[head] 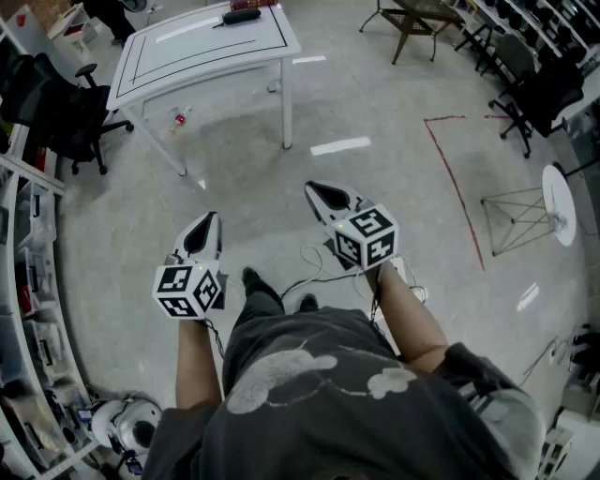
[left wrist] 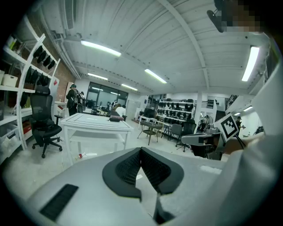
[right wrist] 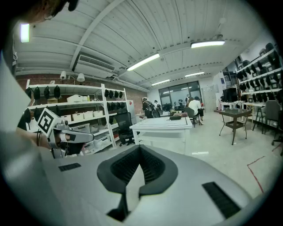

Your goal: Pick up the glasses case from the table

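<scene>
Far left: a black office chair (head: 70, 117) stands in front of the shelving. Just right of it is the white table (head: 169, 61). The glasses case (head: 241, 16), a dark oblong, lies flat on the tabletop near the far edge. We cannot make out from here whether it is open or closed.

We stand on the floor (head: 375, 103), well apart from the table.

Left gripper (head: 208, 221): held out in front of the body and tipped slightly down. Its jaws are fully together with the tips meeting and nothing between them.

Right gripper (head: 315, 188): held alongside at much the same tilt. Its own view shows the pads meeting at the tip in the same way, and it is also empty.

Further right a red tape line (head: 455, 183) runs across the floor, clear of our path to the table.

Step in hand, as we judge it: the approach. Neither gripper is anywhere near the case, so the pick has not begun.

Next move calls for:
- We walk up to the table, far enough along it that the case is within reach, since it sits toward the far end.
- We spread one gripper's jaws wider than the narrow side of the case.
- We bring that gripper in low over the tabletop so the pads straddle the case across its width, then close and lift.

Which gripper suits best we cannot yet say.
</scene>
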Tool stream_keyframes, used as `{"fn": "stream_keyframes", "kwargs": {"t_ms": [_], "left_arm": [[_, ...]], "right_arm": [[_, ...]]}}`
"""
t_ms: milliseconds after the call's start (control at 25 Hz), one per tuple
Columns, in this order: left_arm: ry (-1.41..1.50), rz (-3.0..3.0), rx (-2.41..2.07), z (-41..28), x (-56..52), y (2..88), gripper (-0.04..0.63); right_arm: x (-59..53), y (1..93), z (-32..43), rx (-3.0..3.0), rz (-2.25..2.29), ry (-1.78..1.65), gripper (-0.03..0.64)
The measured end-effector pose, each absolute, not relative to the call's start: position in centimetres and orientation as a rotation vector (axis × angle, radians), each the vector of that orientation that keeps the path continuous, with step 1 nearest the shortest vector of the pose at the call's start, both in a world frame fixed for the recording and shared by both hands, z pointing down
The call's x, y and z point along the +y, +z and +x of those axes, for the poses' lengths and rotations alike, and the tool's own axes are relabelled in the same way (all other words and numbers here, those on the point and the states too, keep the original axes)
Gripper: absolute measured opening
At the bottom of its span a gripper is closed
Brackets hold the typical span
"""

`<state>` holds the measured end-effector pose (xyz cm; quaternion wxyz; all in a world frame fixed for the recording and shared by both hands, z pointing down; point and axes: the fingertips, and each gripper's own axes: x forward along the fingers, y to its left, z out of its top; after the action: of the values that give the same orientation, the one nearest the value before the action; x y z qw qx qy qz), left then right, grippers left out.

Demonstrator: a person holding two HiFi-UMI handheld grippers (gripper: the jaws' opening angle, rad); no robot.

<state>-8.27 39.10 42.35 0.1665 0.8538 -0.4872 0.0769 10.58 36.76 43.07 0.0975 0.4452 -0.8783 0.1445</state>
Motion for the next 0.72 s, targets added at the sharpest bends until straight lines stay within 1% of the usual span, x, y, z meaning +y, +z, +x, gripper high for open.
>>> {"fn": "stream_keyframes", "kwargs": {"t_ms": [400,720], "left_arm": [[0.192,2.385,-1.399,-8.5,41.7,43.5,0.002],[0.2,2.374,-1.398,-9.5,38.9,44.5,0.002]], "right_arm": [[39.0,43.4,12.2,-2.581,1.322,0.411,0.0],[36.3,43.9,12.7,-2.585,1.414,0.434,0.0]]}}
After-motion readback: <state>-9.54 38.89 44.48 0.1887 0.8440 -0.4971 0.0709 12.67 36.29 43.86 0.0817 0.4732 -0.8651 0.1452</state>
